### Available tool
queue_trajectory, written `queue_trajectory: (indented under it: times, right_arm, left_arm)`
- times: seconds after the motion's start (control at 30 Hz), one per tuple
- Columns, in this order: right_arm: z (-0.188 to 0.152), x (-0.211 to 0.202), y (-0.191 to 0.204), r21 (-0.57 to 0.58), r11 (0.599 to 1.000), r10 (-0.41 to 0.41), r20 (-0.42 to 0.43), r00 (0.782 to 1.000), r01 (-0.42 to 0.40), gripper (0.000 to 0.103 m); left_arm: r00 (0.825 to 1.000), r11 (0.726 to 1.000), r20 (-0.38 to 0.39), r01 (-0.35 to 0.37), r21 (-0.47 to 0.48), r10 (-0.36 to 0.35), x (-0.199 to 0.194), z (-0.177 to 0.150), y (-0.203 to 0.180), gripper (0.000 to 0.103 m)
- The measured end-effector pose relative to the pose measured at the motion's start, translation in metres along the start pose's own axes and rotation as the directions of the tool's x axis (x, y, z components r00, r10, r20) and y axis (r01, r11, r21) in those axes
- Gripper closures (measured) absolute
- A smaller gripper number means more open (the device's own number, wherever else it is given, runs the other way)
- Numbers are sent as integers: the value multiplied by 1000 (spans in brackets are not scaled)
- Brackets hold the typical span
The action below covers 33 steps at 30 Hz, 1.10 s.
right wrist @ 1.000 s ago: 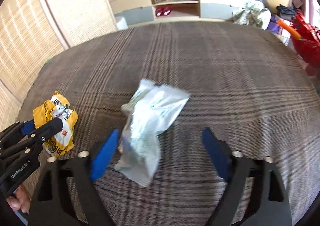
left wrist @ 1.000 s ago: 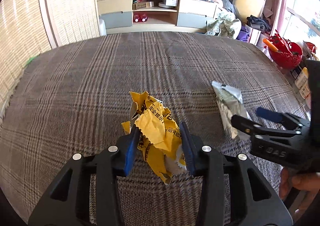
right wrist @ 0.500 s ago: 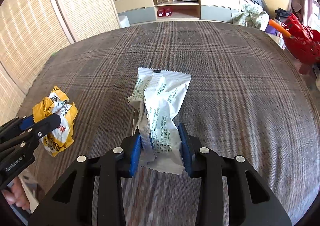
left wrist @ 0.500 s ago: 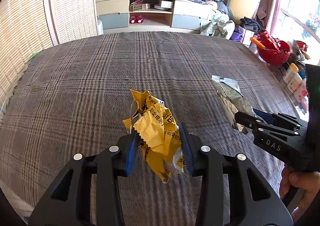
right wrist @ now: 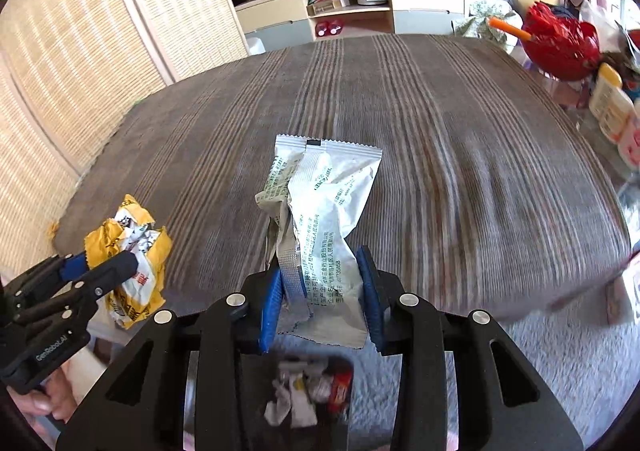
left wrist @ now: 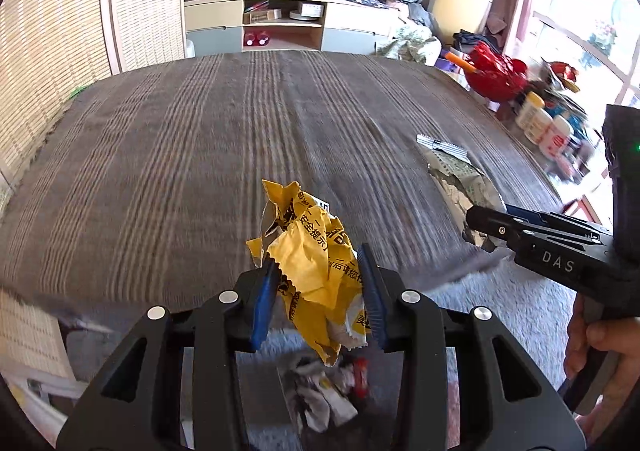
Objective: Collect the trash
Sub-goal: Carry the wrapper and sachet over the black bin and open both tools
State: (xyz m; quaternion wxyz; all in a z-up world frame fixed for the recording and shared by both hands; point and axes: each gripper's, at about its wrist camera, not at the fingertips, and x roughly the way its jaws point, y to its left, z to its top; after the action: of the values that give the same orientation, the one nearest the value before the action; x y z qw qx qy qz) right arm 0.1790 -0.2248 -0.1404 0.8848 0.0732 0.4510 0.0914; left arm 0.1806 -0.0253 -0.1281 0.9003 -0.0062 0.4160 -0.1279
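Both grippers are loaded here. The left gripper [left wrist: 320, 283] has its blue pads pressed on a crumpled yellow wrapper [left wrist: 312, 251], black print across it, the bag sticking up above the jaws and hanging out below them, clear of the bed. Over on the other side, the right gripper [right wrist: 320, 283] has just been closing, and its pads now pinch the lower end of a silver-white wrapper [right wrist: 324, 219], which stands up between the fingers with its serrated top edge uppermost. Each tool shows in the other's camera: from the left wrist view the right gripper comes in from the right edge with a hand [left wrist: 600, 347] around its handle, and the silver-white wrapper crumples out past its tip; from the right wrist view the left gripper sits at lower left with the yellow wrapper in its jaws. Behind both lies the bed [left wrist: 200, 155] with its brown plaid cover, blurred into streaks. Below the jaws, in both views, a dark bin [right wrist: 312, 391] sits on a pale grey rug [right wrist: 540, 347], with white scraps and a red piece already inside, all soft and blurred. Far right, a red basket [left wrist: 496, 75] and some bottles [left wrist: 544, 127].
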Motion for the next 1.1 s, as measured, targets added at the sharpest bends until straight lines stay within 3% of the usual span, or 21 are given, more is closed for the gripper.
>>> queue_trajectory:
  times: [0.3, 0.63, 0.9, 1.1]
  right_arm:
    - [-70, -16, 8, -18, 1000, 15, -53, 998, -16, 66]
    - [-130, 11, 20, -26, 999, 34, -159, 987, -39, 66]
    - [-154, 35, 15, -8, 1000, 23, -245, 969, -26, 66]
    - [-158, 47, 16, 12, 1000, 26, -279, 960, -24, 65]
  left_arm:
    - [998, 999, -57, 38, -34, -40, -14, -74, -10, 66]
    - [985, 997, -160, 49, -54, -57, 5, -141, -14, 66]
    - [970, 997, -235, 56, -44, -65, 27, -171, -17, 66]
    - [959, 997, -273, 68, -39, -76, 40, -175, -21, 65]
